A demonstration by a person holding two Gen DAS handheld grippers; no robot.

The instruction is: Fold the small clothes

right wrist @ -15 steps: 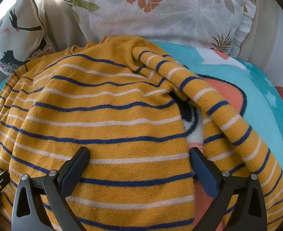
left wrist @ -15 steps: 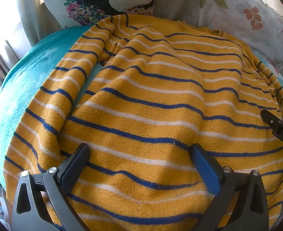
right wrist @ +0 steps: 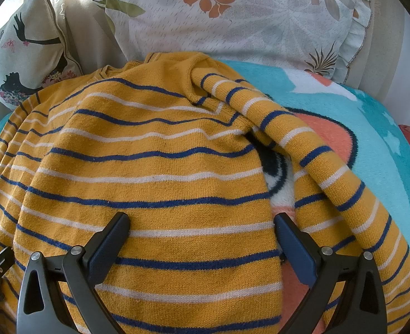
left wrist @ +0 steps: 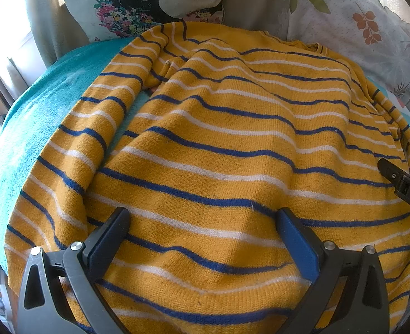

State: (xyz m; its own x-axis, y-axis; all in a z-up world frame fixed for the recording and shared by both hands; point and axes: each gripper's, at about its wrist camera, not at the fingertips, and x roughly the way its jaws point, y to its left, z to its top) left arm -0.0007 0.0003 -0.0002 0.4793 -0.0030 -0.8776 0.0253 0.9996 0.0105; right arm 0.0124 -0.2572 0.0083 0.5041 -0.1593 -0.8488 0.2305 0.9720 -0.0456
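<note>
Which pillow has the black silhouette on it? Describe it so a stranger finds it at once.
Start at the turquoise blanket with the yellow striped sweater spread over it. Two pillows stand behind the sweater's collar. The one wanted is the smaller cushion at the left in the right wrist view: pale, with a black figure and small flowers, whereas the large leaf-print pillow shows orange and green leaves.

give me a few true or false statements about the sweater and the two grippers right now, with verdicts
1. The sweater is yellow with blue and white stripes. True.
2. The left gripper is clamped on the hem. False: it is wide open, gripping nothing.
3. The sweater lies on a teal blanket. True.
4. The right gripper holds a sleeve. False: it is open and empty.
5. The sweater is already folded into a small square. False: it lies spread out, sleeves extended.
</note>
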